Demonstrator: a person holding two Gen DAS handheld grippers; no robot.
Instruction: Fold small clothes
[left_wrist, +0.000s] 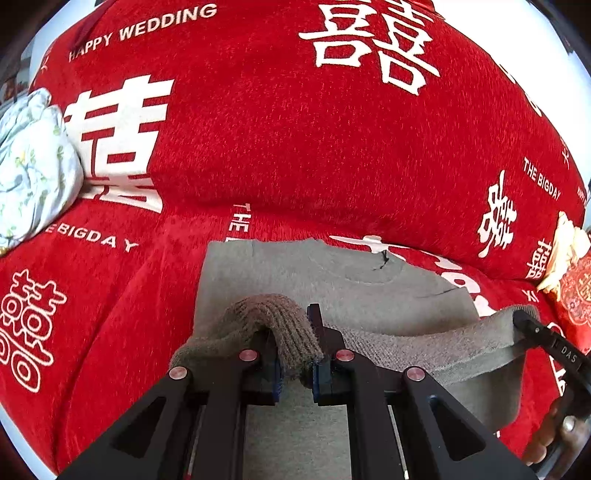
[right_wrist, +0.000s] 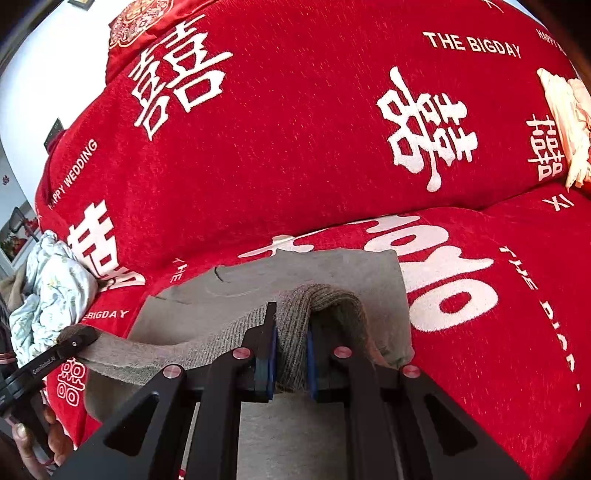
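A small grey knit sweater (left_wrist: 295, 273) lies flat on the red sofa seat, collar end toward the backrest. My left gripper (left_wrist: 295, 354) is shut on a brown ribbed hem corner (left_wrist: 273, 317) at the near left. My right gripper (right_wrist: 290, 354) is shut on the other ribbed hem corner (right_wrist: 325, 299). The hem edge (left_wrist: 424, 350) stretches taut between both grippers, lifted over the sweater's body (right_wrist: 295, 280). The right gripper's tip (left_wrist: 524, 319) shows at the left wrist view's right side, and the left gripper's tip (right_wrist: 79, 338) shows at the right wrist view's left side.
The sofa wears a red cover (left_wrist: 295, 129) with white lettering. A pale floral cloth bundle (left_wrist: 33, 162) sits at the seat's left end, and a cream cloth (right_wrist: 569, 122) lies at the right end. A person's fingers (right_wrist: 33, 443) hold the left handle.
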